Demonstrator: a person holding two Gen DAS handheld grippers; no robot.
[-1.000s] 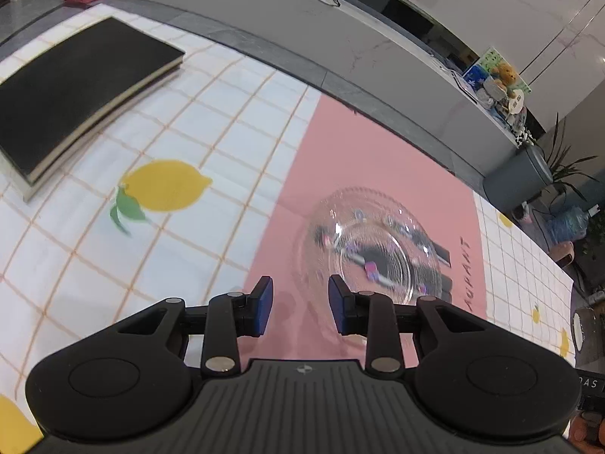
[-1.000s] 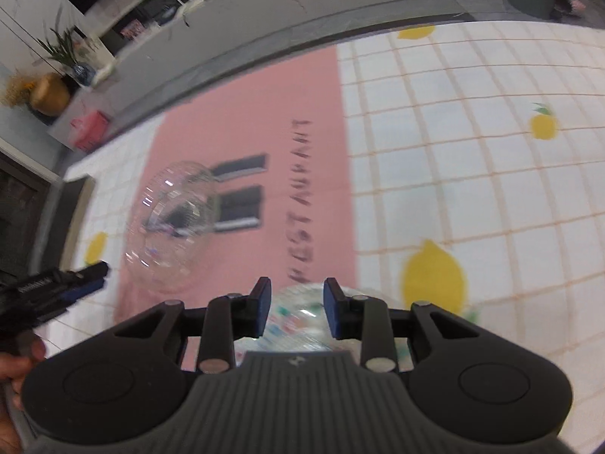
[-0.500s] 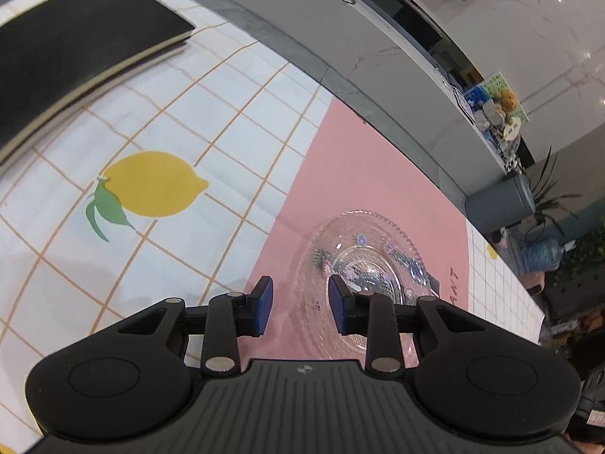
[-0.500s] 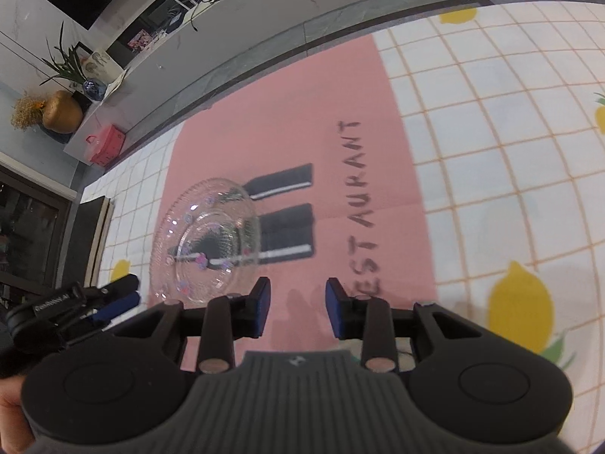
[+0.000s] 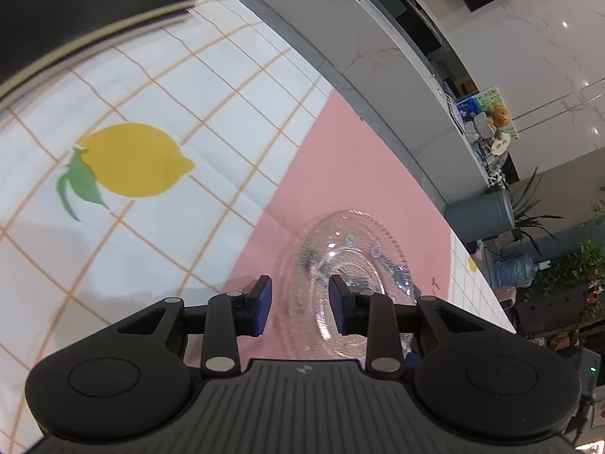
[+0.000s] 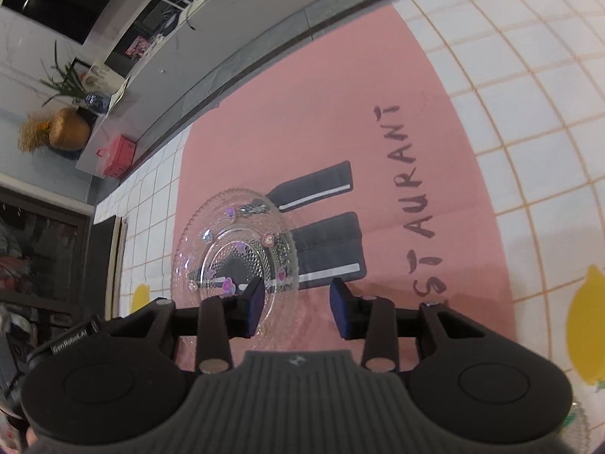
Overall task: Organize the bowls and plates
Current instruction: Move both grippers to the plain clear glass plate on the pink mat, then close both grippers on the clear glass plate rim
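Observation:
A clear glass plate (image 5: 351, 265) with small pink and purple flower dots lies on the pink part of the tablecloth. It also shows in the right wrist view (image 6: 234, 249). My left gripper (image 5: 300, 310) is open, its jaws straddling the plate's near edge, not closed on it. My right gripper (image 6: 297, 312) is open and empty, just above the plate's near right rim. The rim of a second glass dish (image 6: 578, 423) peeks out at the bottom right of the right wrist view.
A black board (image 5: 75, 11) lies at the far left of the table. The cloth has lemon prints (image 5: 136, 159) and printed dark bars (image 6: 329, 249) with lettering. A grey table edge (image 5: 340, 56) runs along the far side. The left gripper's body (image 6: 56, 344) shows at the right view's lower left.
Both grippers have moved in toward the glass plate. The left gripper's jaws now reach over its near edge; the right gripper has swung left from the second dish to the plate.

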